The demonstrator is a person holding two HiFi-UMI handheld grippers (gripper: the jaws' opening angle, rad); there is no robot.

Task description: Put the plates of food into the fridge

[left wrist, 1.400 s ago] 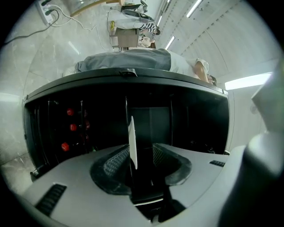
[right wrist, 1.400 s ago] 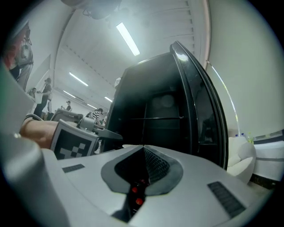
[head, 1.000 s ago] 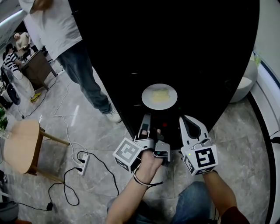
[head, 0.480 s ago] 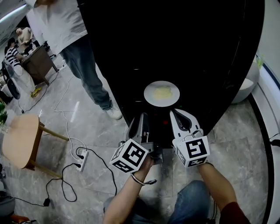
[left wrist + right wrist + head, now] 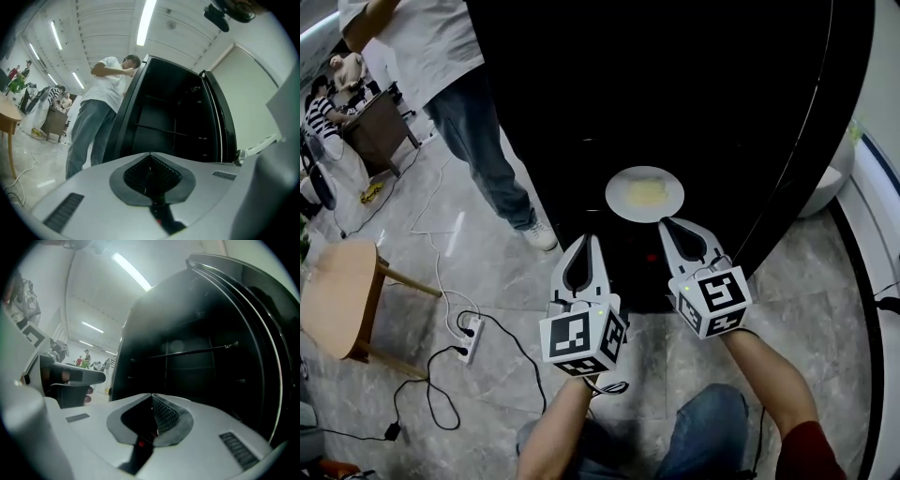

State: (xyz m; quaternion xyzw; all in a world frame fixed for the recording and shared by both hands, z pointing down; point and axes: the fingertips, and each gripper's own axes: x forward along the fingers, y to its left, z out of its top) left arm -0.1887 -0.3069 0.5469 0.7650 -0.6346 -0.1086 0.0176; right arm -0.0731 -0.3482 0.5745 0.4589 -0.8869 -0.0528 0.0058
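Observation:
A white plate (image 5: 644, 193) of yellow food rests inside the black fridge (image 5: 694, 103), whose dark shelves show in both gripper views (image 5: 173, 122) (image 5: 197, 362). My left gripper (image 5: 586, 240) points at the fridge, below and left of the plate. Its jaws have just been closing with nothing between them; they meet tip to tip (image 5: 150, 154). My right gripper (image 5: 667, 225) sits just below the plate's near rim, apart from it, shut and empty (image 5: 152, 395).
A person in a white shirt and jeans (image 5: 478, 112) stands at the fridge's left side. A wooden stool (image 5: 342, 295) and a power strip with cables (image 5: 469, 333) lie on the floor to the left. A white bin (image 5: 825, 187) stands on the right.
The left gripper has rolled upright and its jaws have come together, empty. The right gripper has moved up and left, closer to the plate.

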